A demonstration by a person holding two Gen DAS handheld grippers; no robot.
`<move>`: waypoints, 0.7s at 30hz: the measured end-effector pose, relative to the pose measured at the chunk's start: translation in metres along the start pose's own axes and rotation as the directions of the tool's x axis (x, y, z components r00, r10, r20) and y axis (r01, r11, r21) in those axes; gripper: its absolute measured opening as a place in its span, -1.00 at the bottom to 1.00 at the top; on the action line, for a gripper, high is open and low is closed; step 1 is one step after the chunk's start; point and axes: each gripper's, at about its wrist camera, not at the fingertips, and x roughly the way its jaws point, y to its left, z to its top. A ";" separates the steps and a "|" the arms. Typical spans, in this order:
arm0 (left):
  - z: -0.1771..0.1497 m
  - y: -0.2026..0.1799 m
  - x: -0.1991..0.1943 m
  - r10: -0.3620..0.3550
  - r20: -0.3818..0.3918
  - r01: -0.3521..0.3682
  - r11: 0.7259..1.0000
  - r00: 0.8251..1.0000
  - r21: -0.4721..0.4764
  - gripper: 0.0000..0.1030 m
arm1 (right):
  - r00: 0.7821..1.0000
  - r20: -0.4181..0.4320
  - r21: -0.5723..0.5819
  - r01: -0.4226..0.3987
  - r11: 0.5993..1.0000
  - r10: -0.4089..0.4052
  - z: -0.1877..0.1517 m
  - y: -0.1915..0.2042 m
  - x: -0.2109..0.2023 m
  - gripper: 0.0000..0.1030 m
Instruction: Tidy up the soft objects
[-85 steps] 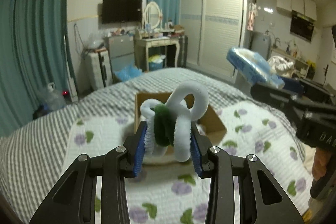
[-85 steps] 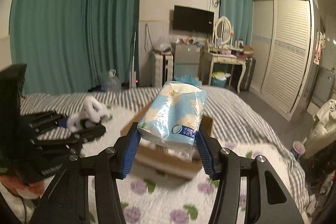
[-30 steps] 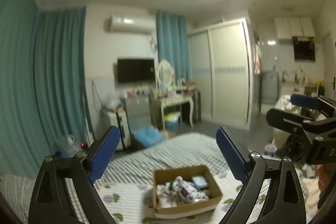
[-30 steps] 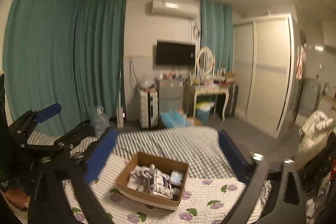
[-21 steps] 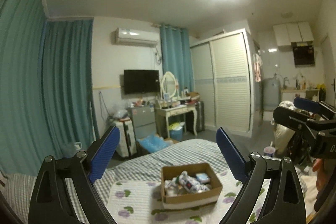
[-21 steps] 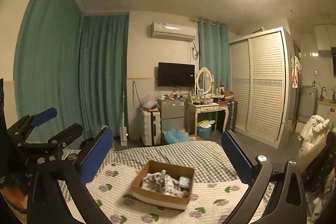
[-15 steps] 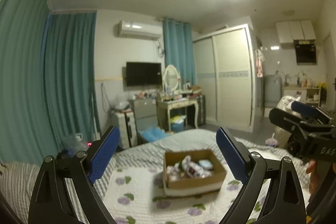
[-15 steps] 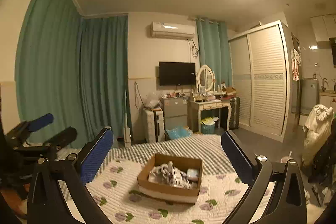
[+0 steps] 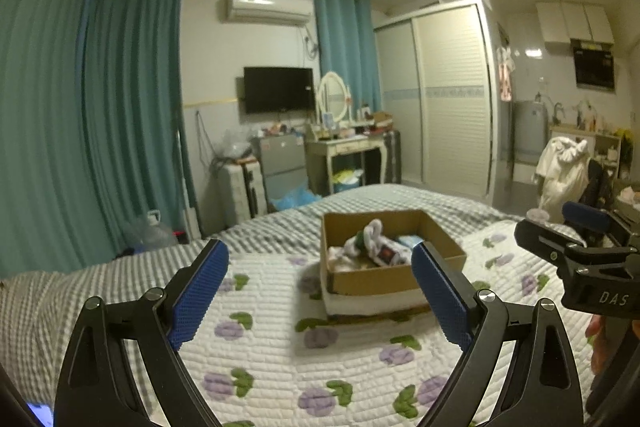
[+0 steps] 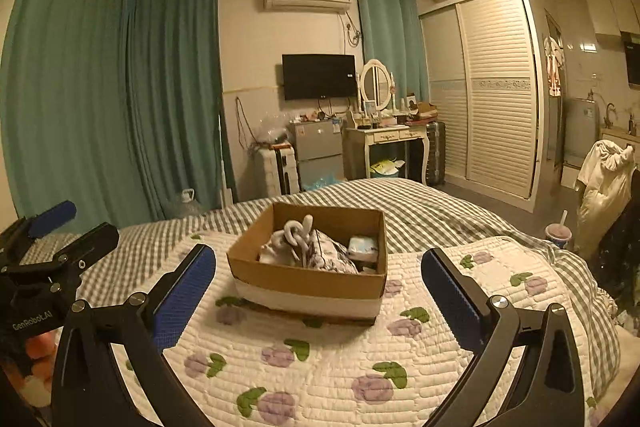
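A cardboard box (image 9: 376, 279) stands on the bed and also shows in the right wrist view (image 10: 304, 281). It holds several soft things: a white and green fuzzy loop toy (image 9: 370, 231) (image 10: 298, 229), a blue tissue pack (image 10: 362, 247) and patterned cloth (image 10: 328, 255). My left gripper (image 9: 318, 291) is open and empty, held back from the box. My right gripper (image 10: 318, 301) is open and empty, also short of the box. Each gripper shows at the edge of the other's view.
The bed has a white quilt (image 10: 320, 359) with purple flowers over a grey checked sheet (image 10: 420, 211). Beyond the bed are teal curtains (image 10: 120, 99), a dressing table (image 10: 386, 139), a small fridge (image 10: 318, 147) and a wardrobe (image 10: 496, 87).
Both grippers released the fuzzy toy and the tissue pack, which now lie in the box. Both opened, drew up and back, and now tilt down toward the bed.
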 end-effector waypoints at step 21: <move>-0.014 0.006 0.000 -0.021 -0.030 0.020 0.999 0.999 -0.036 0.83 | 1.000 0.011 -0.028 0.015 0.999 -0.015 -0.001 0.006 -0.006 1.00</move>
